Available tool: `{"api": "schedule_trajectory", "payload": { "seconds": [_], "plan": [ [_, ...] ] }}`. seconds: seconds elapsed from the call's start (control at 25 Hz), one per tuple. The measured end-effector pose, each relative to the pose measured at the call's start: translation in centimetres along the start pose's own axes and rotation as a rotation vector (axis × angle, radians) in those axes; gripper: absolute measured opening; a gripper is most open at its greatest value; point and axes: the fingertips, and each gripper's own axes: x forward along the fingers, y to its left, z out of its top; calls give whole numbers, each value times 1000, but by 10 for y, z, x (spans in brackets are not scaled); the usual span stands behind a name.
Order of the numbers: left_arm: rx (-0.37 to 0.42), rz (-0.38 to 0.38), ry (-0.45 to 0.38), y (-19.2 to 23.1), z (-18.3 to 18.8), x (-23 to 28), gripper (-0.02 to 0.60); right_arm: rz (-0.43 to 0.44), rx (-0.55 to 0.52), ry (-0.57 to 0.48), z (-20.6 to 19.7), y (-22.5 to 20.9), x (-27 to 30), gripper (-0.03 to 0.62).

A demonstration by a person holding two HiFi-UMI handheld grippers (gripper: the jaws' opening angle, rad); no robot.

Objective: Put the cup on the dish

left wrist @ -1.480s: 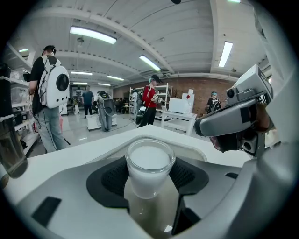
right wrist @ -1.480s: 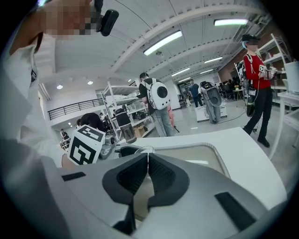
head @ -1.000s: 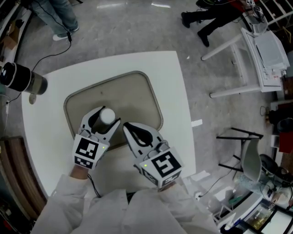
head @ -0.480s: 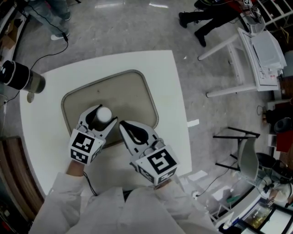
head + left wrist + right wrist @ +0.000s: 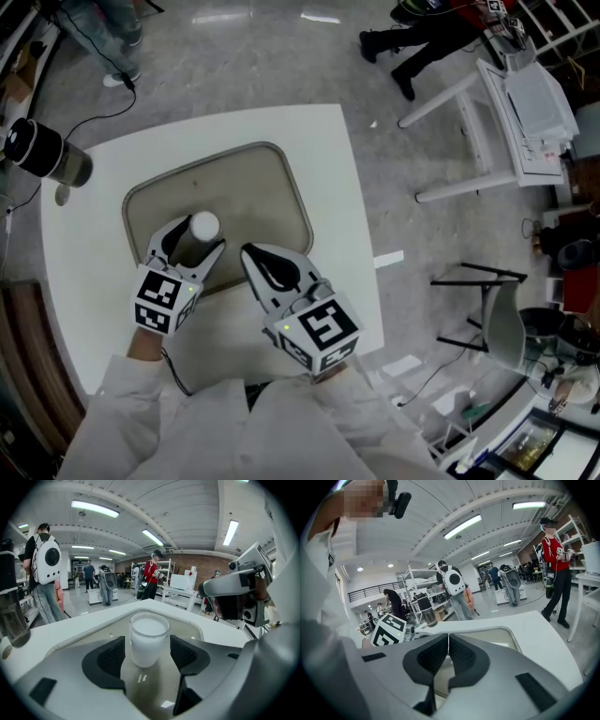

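A small white cup [image 5: 203,225] [image 5: 148,639] stands upright between the jaws of my left gripper [image 5: 194,236] [image 5: 147,651], which is shut on it, a pad against each side. It is over the near part of the beige dish [image 5: 258,183] [image 5: 190,625], a rounded tray on the white table [image 5: 337,187]; whether its base touches the dish I cannot tell. My right gripper [image 5: 248,255] [image 5: 448,641] is shut with nothing in it, its tip at the dish's near edge, just right of the left gripper.
A black cylinder [image 5: 42,155] stands at the table's far left corner. The table's right edge [image 5: 361,234] drops to grey floor. A white bench [image 5: 506,103] and people's legs [image 5: 412,42] are beyond, with a cable [image 5: 89,117] on the floor at left.
The left gripper and the cup have drifted slightly left and farther over the dish. The right gripper followed a little. Both grips are unchanged.
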Motion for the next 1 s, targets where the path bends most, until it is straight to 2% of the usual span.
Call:
{"api": "schedule_trajectory", "payload": {
  "seconds": [0.16,0.32,0.68,0.88,1.0],
  "plan": [
    [-21,22,-4,-11,-1,-18,284,12,-17,-15,3,8,-15,15],
    [-43,48,-57,-29,9,-41,284,30,-40,-30,3,17,-36,15],
    [-92,41,-162,-81,38,-97,282,45,-66,-86,8,43,-86,15],
    [-72,13,-196,-123,47,-123,279,67,-106,-122,21,59,-120,15],
    [-57,52,-238,-137,55,-142,249,85,-137,-151,29,69,-140,15]
  ]
}}
